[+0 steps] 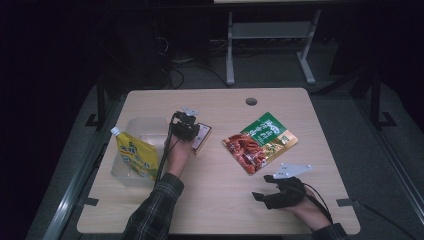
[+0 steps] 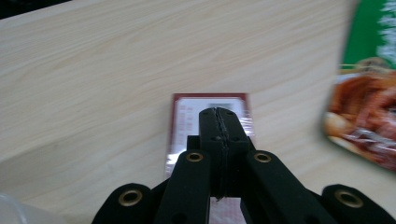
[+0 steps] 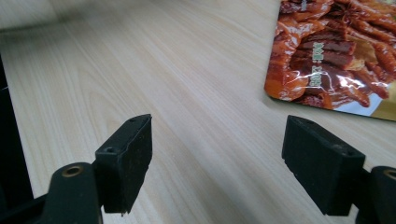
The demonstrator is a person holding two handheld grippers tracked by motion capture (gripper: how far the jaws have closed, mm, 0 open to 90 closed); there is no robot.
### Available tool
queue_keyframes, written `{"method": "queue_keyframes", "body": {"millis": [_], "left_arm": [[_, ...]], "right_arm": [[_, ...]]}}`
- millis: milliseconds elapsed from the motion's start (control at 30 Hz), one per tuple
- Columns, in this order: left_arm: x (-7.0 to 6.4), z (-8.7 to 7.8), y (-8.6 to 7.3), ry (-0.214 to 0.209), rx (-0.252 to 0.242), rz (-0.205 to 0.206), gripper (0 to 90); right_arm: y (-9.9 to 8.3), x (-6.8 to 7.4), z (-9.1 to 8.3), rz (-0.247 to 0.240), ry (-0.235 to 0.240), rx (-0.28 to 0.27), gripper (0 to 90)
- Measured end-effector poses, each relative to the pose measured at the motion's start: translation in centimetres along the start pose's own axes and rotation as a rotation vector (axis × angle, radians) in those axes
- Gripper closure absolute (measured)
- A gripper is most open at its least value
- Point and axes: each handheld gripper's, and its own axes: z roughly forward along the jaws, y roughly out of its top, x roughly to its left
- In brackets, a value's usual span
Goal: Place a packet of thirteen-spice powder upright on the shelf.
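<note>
High view, left gripper: the left gripper (image 1: 189, 131) sits left of centre in the frame, right over the small box (image 1: 202, 138), which lies flat on the table (image 1: 220, 195); I judge the box is the thing being worked on
High view, tub: a clear tub (image 1: 141, 131) stands at the left of the frame with a yellow pouch (image 1: 136, 156) leaning at its front edge, likely where the goods are being gathered
High view, right gripper: the right gripper (image 1: 274, 195) rests low at the lower right, well apart from the box, seemingly waiting
High view, count: one box, one yellow pouch, one tub, one green and orange food packet (image 1: 260, 142), two grippers

Left gripper view, jaws: pressed together with no gap, above the box (image 2: 187, 122) at centre frame; nothing seems to be caught between them, so the tips look set to press or push the box rather than lift it
Left gripper view, neighbours: one food packet (image 2: 364, 107) at the right edge, apart from the box

Right gripper view, jaws: spread wide over bare table (image 3: 196, 93), holding nothing
Right gripper view, packet: one food packet (image 3: 336, 51) in the upper right, ahead of the jaws and untouched
</note>
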Motion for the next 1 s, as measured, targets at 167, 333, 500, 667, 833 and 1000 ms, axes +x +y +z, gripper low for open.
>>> {"method": "queue_keyframes", "body": {"millis": [167, 333, 500, 667, 833, 1000], "left_arm": [[1.1, 1.4, -0.4, 0.031, 0.029, -0.048, 89.8], [1.5, 2.1, -0.7, 0.065, 0.028, -0.068, 89.8], [2.0, 2.6, -0.7, 0.091, 0.053, -0.064, 89.7], [1.8, 2.7, -0.7, 0.092, 0.055, -0.070, 89.7], [1.3, 3.1, -1.0, 0.043, 0.100, -0.048, 89.8], [0.1, 3.2, -1.2, -0.004, 0.124, -0.021, 89.7]], "right_arm": [[0.0, -0.2, 0.0, 0.008, 0.006, -0.001, 24.2], [0.0, -0.2, 0.0, 0.002, 0.008, 0.002, 24.2], [0.0, -0.2, 0.0, 0.004, 0.008, 0.002, 24.2], [0.0, -0.2, 0.0, 0.001, 0.007, 0.000, 24.2], [0.0, -0.2, 0.1, -0.003, 0.008, 0.001, 24.2], [0.0, -0.1, 0.0, 0.004, 0.006, 0.004, 24.2]]}}
